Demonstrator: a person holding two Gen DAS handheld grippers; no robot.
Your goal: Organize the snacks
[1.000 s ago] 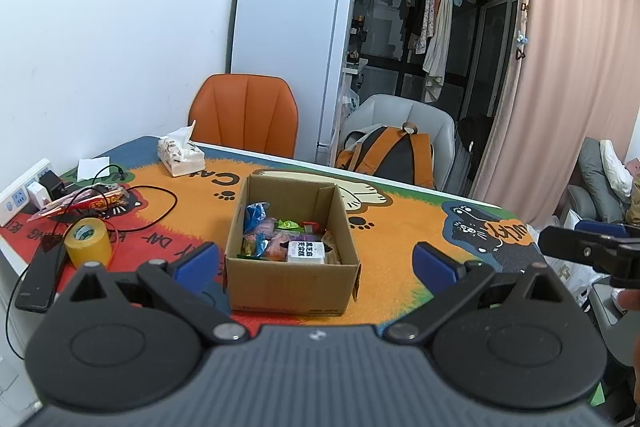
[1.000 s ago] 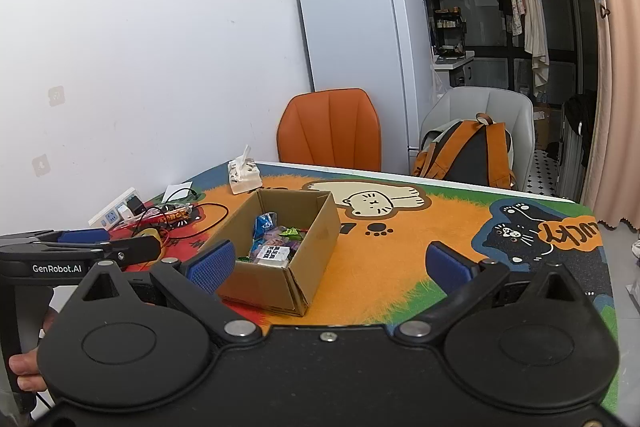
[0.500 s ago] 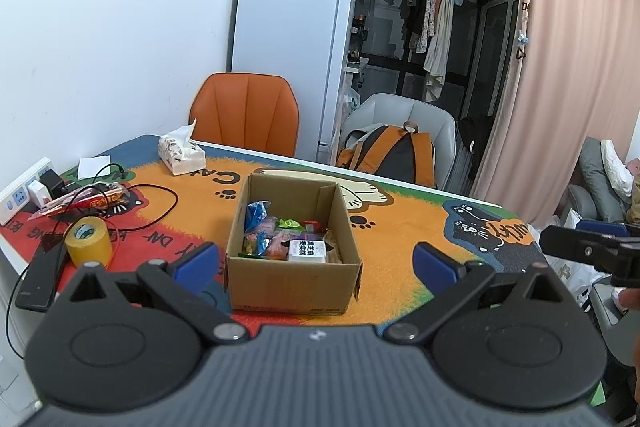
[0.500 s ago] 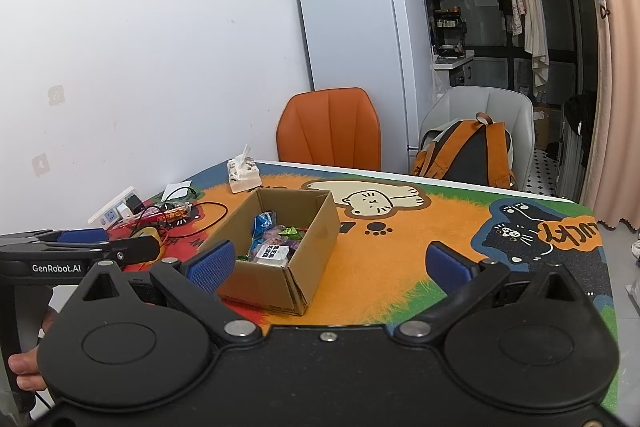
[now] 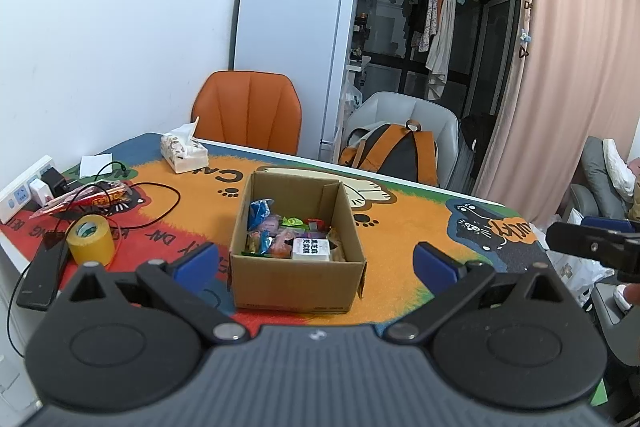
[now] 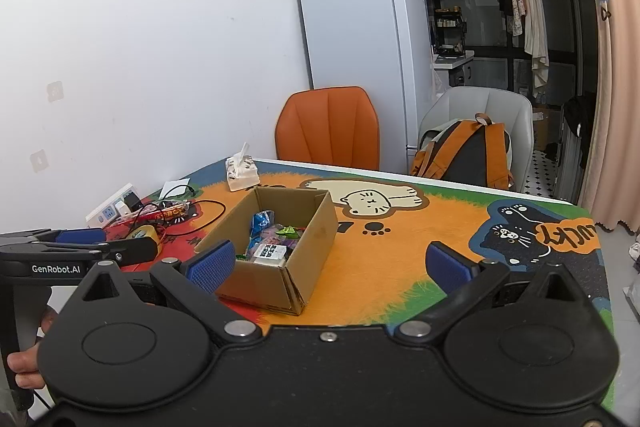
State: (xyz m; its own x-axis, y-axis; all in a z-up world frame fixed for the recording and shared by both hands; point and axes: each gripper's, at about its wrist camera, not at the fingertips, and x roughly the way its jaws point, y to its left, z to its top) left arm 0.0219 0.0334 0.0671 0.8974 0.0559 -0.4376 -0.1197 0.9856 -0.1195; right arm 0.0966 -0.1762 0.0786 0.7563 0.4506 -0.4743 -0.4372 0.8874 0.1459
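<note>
An open cardboard box (image 5: 298,279) (image 6: 316,227) stands on the colourful cat-print table mat (image 5: 400,239) (image 6: 400,243). Inside lie several wrapped snacks (image 5: 276,231) (image 6: 272,231) and a small white carton (image 5: 311,249) (image 6: 270,253). My left gripper (image 5: 316,261) hovers open in front of the box, its blue pads wide apart with nothing between them. My right gripper (image 6: 328,263) also stands open and empty, to the right of the box's near corner. Each gripper shows at the edge of the other's view.
A yellow tape roll (image 5: 91,239), a red snack packet (image 5: 88,201), black cables, a power strip (image 5: 24,191) and a dark phone (image 5: 40,275) crowd the table's left side. A tissue pack (image 5: 183,151) sits at the back. Orange and grey chairs and a fridge stand behind.
</note>
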